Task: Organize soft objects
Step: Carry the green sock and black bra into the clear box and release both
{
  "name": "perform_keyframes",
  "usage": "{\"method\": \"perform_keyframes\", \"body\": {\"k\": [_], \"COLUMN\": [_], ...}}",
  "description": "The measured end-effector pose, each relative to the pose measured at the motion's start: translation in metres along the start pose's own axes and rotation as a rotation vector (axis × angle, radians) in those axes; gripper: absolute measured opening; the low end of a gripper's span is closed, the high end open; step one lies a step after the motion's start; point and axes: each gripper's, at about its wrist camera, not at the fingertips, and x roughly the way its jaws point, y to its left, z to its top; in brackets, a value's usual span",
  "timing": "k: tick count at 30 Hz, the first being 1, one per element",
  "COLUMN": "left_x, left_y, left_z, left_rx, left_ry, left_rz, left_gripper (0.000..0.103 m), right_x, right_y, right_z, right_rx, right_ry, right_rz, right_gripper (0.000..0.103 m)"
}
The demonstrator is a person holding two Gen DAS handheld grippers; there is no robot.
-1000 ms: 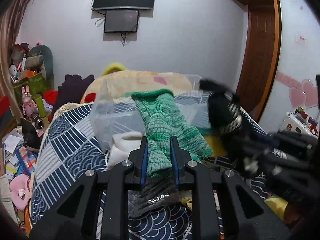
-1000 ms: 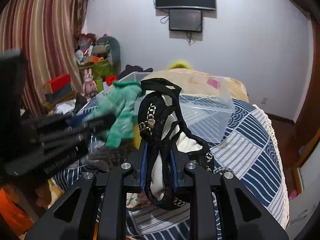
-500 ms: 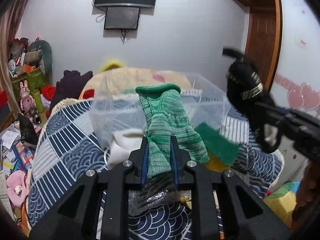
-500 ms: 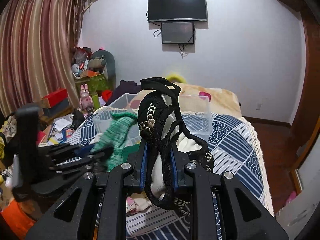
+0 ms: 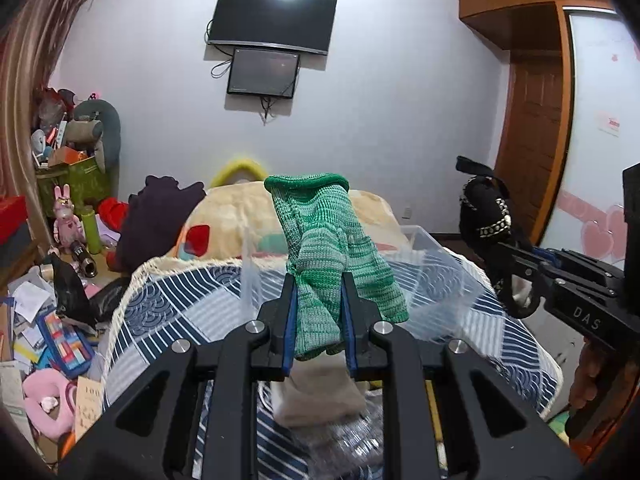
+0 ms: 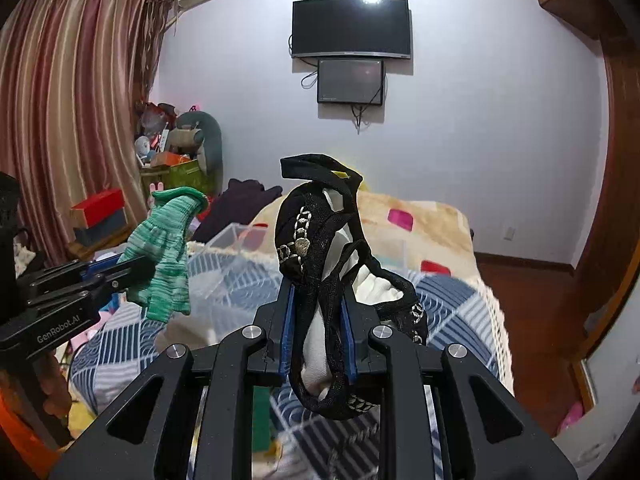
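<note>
Bedroom w/ bed [image 5: 168, 312] under blue patterned quilt, clear bin [image 5: 436, 276] on it, two screens [image 5: 272, 20] on wall, curtain [image 6: 60, 100] and toy clutter at left. Bin contents hard to read through plastic; pale cloth [image 5: 320, 396] below left gripper blurred. Left gripper [image 5: 319, 316] clamped on green glove [image 5: 328, 252], right gripper [image 6: 318, 320] clamped on black strappy item [image 6: 316, 232], both held up above quilt, tilted slightly down.

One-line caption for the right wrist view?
Right gripper clamps a black lace garment above the bed; left gripper holds a green sock.
</note>
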Motion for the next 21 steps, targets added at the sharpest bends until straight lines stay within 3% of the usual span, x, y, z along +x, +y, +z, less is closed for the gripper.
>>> {"method": "perform_keyframes", "body": {"k": [9,21], "left_x": [0.043,0.106], "left_y": [0.011,0.013], "left_z": [0.017,0.009], "left_rx": [0.018,0.056], "left_ry": [0.051,0.215], "left_rz": [0.035,0.044], "left_gripper": [0.019,0.019], "right_x": [0.034,0.088], "right_y": [0.001,0.001], "right_z": [0.016,-0.007], "right_rx": [-0.026,-0.066], "right_ry": [0.026,0.193], "right_rz": [-0.003,-0.021], "right_gripper": [0.018,0.018]}}
